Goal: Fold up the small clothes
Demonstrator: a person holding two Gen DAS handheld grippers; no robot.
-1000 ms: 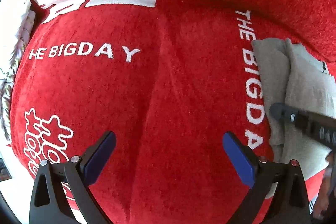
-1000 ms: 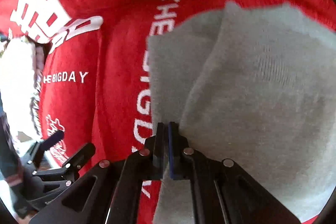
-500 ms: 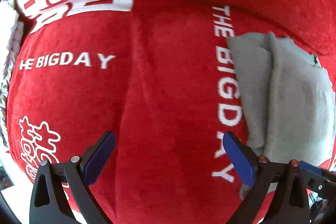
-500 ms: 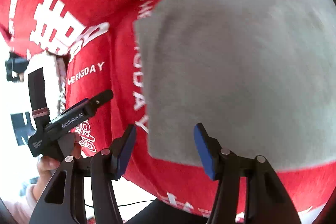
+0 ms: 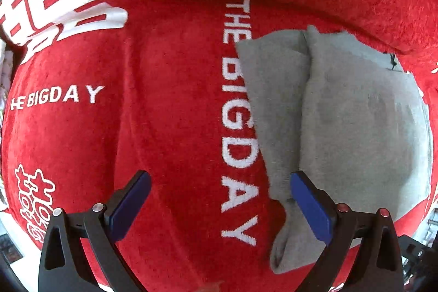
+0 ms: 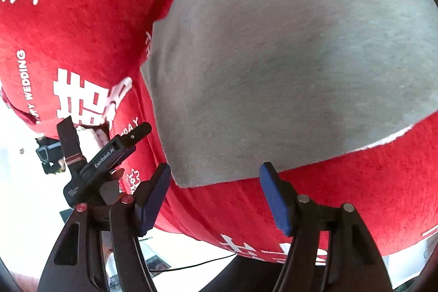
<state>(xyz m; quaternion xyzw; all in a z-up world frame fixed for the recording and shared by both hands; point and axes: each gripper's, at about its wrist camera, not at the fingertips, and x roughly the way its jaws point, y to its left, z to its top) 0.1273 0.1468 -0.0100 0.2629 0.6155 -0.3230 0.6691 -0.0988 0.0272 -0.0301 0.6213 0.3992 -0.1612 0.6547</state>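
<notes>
A grey folded garment lies on the red cloth at the right of the left wrist view. It fills the upper right of the right wrist view. My left gripper is open and empty, its right finger over the garment's near left edge. My right gripper is open and empty, just in front of the garment's near edge. The left gripper also shows in the right wrist view at the left.
The red cloth carries white lettering and symbols and covers the whole work surface. Its front edge drops off near my right gripper. A white patterned item lies at the far left edge.
My right gripper opened and let go of the grey garment, then drew back toward the cloth's front edge. My left gripper shifted right, bringing the garment under its right finger.
</notes>
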